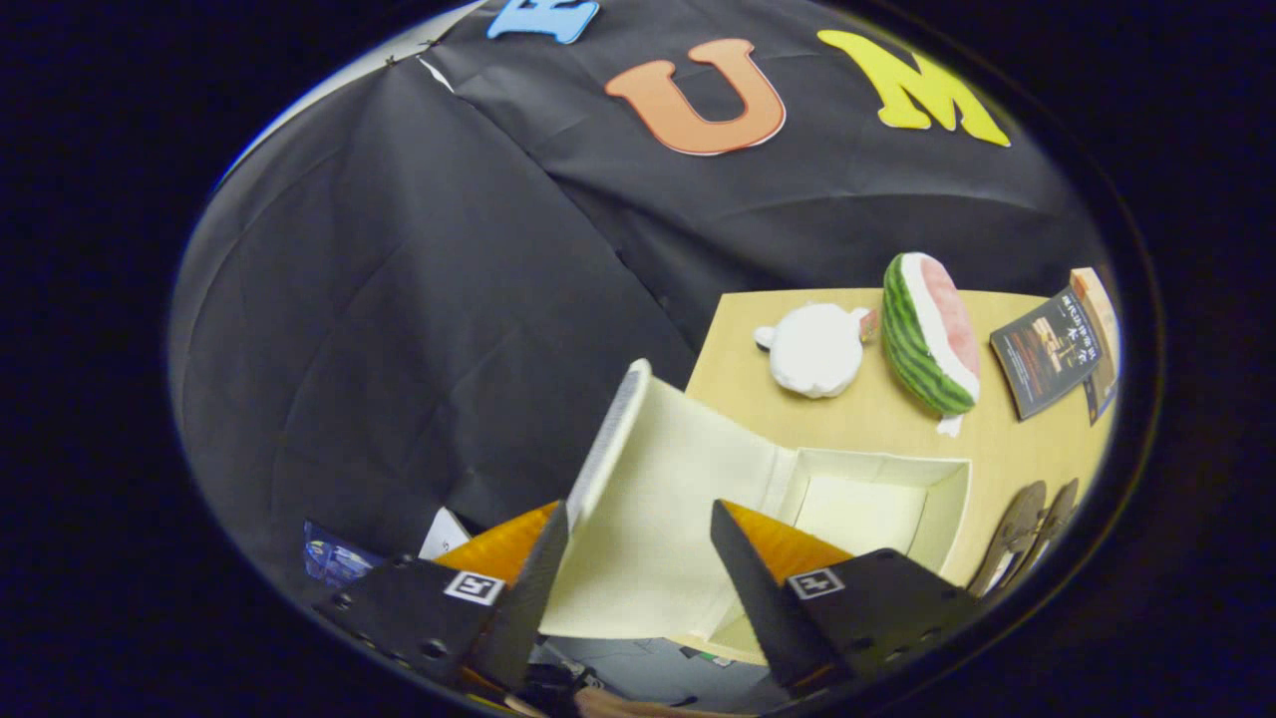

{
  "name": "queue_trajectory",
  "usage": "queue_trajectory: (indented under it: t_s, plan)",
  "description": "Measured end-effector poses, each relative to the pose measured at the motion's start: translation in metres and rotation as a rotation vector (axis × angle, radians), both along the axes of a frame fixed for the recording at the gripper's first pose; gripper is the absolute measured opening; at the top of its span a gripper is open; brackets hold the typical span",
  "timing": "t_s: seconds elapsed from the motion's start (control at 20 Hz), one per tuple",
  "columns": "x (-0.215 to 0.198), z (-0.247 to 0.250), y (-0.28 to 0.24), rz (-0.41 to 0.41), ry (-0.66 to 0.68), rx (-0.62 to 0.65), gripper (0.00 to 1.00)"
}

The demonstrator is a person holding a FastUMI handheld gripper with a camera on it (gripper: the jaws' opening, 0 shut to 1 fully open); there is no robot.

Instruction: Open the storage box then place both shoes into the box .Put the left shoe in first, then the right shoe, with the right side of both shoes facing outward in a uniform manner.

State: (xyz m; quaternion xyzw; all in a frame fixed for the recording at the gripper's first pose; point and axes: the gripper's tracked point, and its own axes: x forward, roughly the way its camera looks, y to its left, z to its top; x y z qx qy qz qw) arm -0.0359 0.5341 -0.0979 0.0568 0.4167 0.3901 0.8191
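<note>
The gripper stands with its two fingers spread wide apart, and the raised lid of the storage box lies in the gap between them. Whether either finger touches the lid cannot be told; both do not press on it. The lid is cream-coloured fabric, swung up and back from the box, with a darker ribbed strip along its far edge. The box itself sits open on a light wooden table, just ahead of the right-hand finger, and its pale inside looks bare.

Beyond the box, on the table, rests a white plush toy with small rounded ears, and just beside it a plush watermelon slice with a green striped rind and pink flesh. Further along the table lie dark booklets, near the table's far corner. A pair of brown shoes sits on the table beside the box, on the side away from the lid, close together. Behind the table hangs the black cloth wall.
</note>
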Motion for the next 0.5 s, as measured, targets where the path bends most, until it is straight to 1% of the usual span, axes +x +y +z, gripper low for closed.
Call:
queue_trajectory:
  t_s: [0.1,0.3,0.5]
  plan:
    - [0.003,-0.002,-0.006,-0.022,0.007,-0.002,0.96]
    - [0.015,-0.005,-0.032,-0.024,-0.014,-0.015,0.96]
    - [0.030,-0.018,-0.089,-0.034,-0.034,-0.058,0.96]
